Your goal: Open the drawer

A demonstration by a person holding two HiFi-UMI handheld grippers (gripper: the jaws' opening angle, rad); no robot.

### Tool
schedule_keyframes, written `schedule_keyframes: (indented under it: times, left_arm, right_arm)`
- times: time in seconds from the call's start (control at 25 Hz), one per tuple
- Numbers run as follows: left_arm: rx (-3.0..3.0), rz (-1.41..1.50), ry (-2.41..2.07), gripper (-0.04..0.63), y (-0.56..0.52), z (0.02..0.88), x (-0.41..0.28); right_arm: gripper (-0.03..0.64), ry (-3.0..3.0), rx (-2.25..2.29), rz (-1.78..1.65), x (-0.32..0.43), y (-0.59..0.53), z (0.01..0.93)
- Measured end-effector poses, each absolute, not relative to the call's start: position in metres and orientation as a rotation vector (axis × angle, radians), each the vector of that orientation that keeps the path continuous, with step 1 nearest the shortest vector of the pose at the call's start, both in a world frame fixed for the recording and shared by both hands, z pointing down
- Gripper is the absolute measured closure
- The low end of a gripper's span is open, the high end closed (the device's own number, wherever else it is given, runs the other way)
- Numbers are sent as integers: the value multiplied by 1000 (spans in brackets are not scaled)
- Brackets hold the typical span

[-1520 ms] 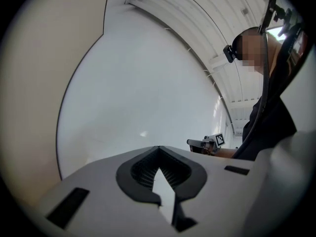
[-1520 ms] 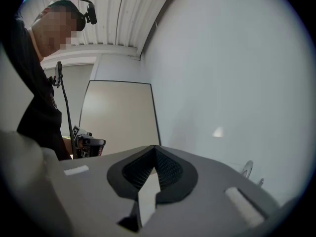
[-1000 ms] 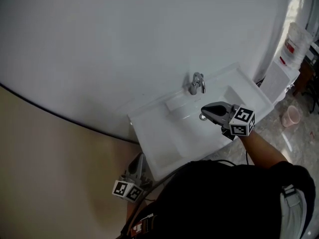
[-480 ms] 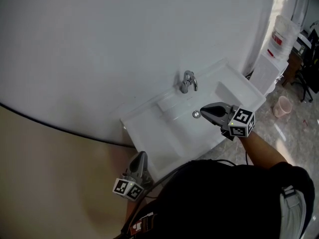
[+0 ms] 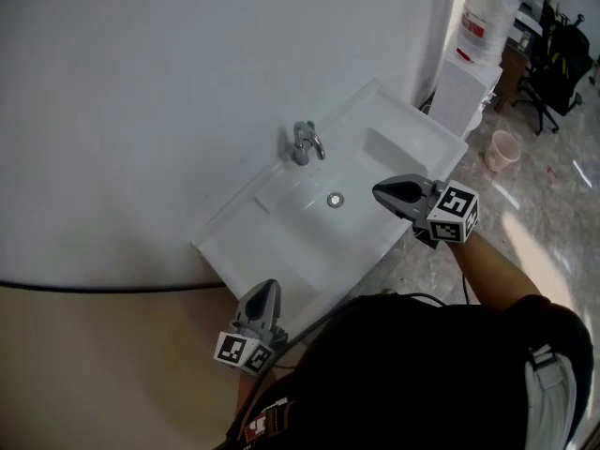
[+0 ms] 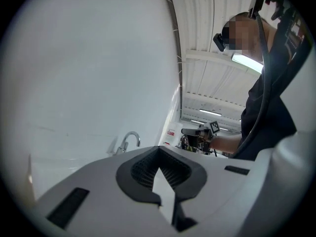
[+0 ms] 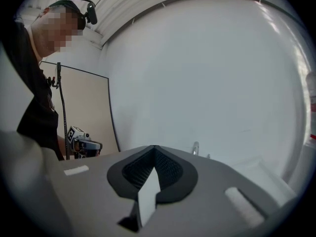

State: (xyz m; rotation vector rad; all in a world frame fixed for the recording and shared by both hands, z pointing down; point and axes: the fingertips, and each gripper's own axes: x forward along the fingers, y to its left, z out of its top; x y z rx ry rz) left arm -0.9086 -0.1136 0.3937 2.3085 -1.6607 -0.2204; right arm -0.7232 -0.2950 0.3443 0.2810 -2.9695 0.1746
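No drawer shows in any view. A white sink (image 5: 246,251) with a chrome tap (image 5: 303,142) and a round drain (image 5: 335,200) is fixed to the white wall. My right gripper (image 5: 380,192) hangs over the sink's front right rim, its jaws shut with nothing between them. My left gripper (image 5: 267,289) is low, by the sink's front left corner, also shut and empty. In the left gripper view, the left gripper (image 6: 159,149) points at the tap (image 6: 129,138). The right gripper (image 7: 154,148) faces the wall in the right gripper view, with the tap (image 7: 196,148) just beyond it.
To the right of the sink stands a white cabinet (image 5: 461,97) with a white bucket (image 5: 487,12) on top. A pink cup (image 5: 502,150) sits on the marble floor, with office chairs (image 5: 553,59) behind it. A beige panel (image 5: 94,364) meets the white wall at lower left.
The view has swung right, so the sink now sits further left and the room's right side shows. The right gripper has shifted from over the basin to its front right rim. Both jaws stay shut.
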Motion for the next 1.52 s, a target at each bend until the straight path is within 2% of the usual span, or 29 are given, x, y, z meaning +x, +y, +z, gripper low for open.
schedule_keyframes:
  times: [0.4,0.88,1.08,1.28,1.52]
  left_arm:
    - [2483,-88,-1375,595,-224,402,-776]
    - [2546,-62,-1117,595,-345,403,-542]
    - [2589,-47,-984,595,-378,409,-466]
    - [2601,-46,-832,595,-400,423,-421]
    - [2603,-59,-606,595,-423,434,-402]
  right_arm:
    - [621,-2955,579,218,-573,-349,367]
    - [621,-2931,846,286,-328,-421,379]
    - [621,-2886,989,287,-246,-433,382]
    - [621,-2830,1148,304,-197,-436,386]
    - [621,-2724,1315,304,-192,-436,379]
